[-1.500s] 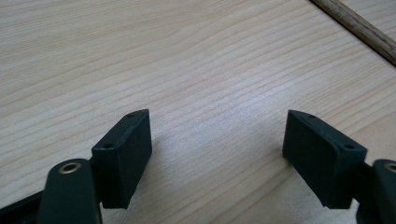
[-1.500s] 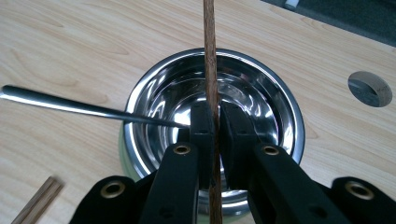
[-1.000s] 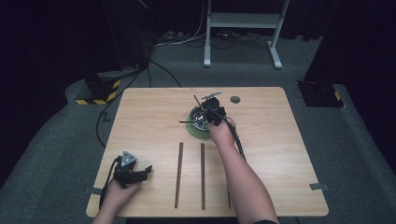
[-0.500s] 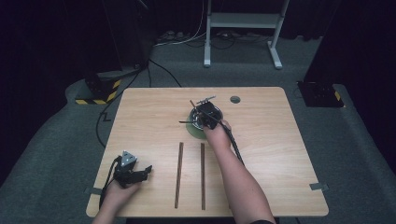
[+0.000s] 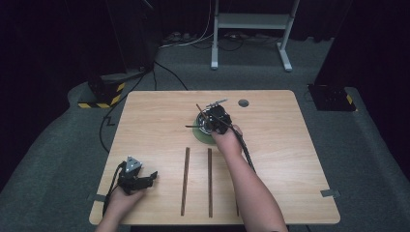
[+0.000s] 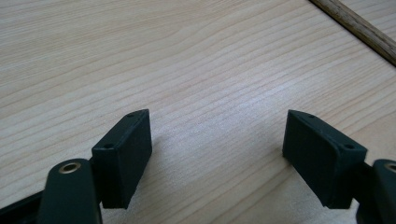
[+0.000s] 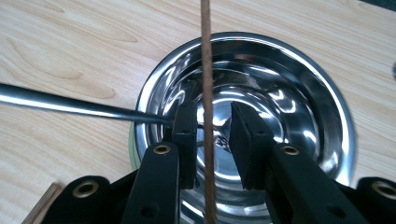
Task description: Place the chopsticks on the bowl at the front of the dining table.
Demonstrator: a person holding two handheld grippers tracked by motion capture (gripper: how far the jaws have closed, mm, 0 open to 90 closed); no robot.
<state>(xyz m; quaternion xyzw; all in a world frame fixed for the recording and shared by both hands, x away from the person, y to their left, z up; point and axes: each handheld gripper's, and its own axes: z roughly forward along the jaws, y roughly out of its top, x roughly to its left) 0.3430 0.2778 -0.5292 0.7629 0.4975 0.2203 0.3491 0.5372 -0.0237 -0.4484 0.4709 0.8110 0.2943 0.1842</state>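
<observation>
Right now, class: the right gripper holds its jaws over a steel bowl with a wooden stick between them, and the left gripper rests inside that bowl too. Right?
Not quite. The left gripper rests on the bare table, far from the steel bowl, as the high view shows. The right gripper and wooden stick are as stated.

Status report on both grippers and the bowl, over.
Left gripper open, idle on the table. Right gripper over the steel bowl, jaws just opening, brown stick between them, unclamped. Dark rod lies across the rim.
</observation>
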